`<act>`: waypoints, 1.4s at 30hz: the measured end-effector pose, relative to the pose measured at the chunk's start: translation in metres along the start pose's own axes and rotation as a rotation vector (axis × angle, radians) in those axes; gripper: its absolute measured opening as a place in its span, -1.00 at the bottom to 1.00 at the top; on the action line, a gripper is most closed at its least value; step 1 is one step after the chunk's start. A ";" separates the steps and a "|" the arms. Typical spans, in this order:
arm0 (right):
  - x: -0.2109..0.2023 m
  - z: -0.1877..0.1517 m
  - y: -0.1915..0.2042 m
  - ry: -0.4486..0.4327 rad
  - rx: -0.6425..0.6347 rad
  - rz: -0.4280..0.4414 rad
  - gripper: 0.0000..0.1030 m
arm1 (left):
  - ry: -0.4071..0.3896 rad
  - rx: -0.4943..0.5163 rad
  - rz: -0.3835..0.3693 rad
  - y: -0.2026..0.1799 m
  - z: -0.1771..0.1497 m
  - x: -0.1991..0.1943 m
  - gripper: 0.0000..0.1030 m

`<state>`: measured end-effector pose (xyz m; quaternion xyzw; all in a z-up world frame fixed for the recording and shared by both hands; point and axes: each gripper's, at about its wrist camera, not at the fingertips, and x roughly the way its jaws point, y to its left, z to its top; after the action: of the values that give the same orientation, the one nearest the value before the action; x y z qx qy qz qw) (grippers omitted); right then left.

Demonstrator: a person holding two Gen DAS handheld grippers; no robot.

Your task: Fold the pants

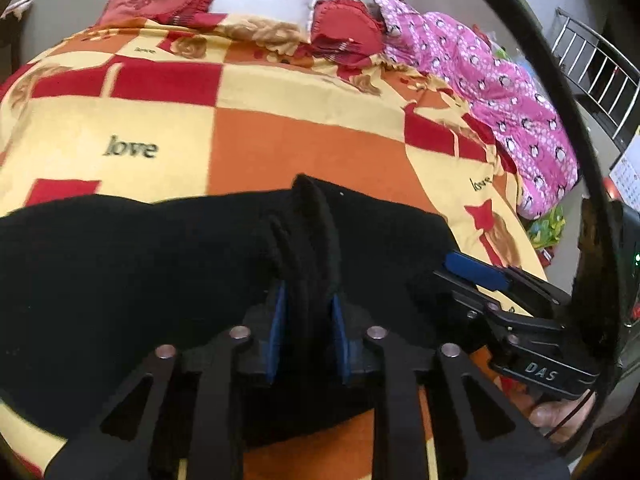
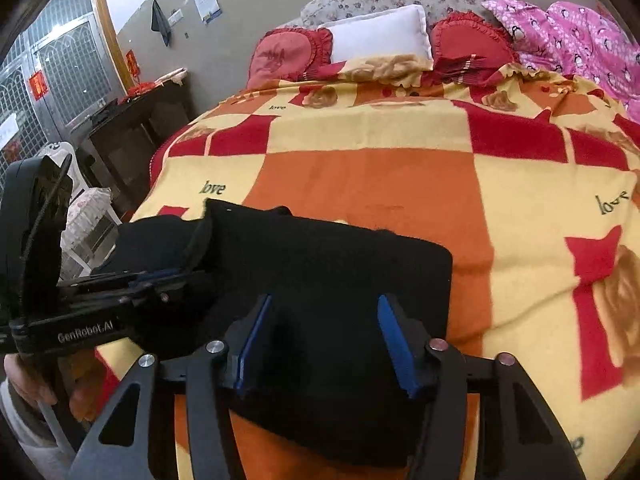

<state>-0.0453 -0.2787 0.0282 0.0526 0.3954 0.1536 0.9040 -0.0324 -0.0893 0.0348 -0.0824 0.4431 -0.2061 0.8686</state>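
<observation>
So the black pants (image 1: 140, 280) were lying on the checkered blanket (image 1: 280, 140), already bunched into a thick slab whose long axis ran sideways, crossing in front of both sets of fingers rather than pointing away from them. The left gripper (image 1: 306, 316) was clamped down on a raised ridge of the fabric, which stood up right between its blue pads (image 1: 280, 312), so that side looked committed. The right gripper (image 2: 324, 344) had its fingers spread wide with the near edge of the stack sitting between them, not pinched at all. From the right view, the free end of the stack (image 2: 420, 272) lay just ahead and to the right of its fingers, so I'd guess the right hand was nearer for any next grab.
</observation>
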 end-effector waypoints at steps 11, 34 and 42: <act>-0.004 -0.019 0.011 -0.018 0.006 -0.034 0.73 | -0.039 0.030 0.060 -0.007 0.011 0.005 0.02; -0.011 0.001 0.044 0.013 -0.017 -0.082 0.99 | -0.140 -0.090 0.197 0.056 -0.001 -0.057 0.45; -0.004 0.005 0.063 0.036 -0.028 -0.074 0.99 | -0.184 -0.100 0.279 0.066 -0.012 -0.064 0.45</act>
<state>-0.0588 -0.2203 0.0484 0.0225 0.4111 0.1267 0.9025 -0.0562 -0.0014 0.0532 -0.0815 0.3786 -0.0530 0.9204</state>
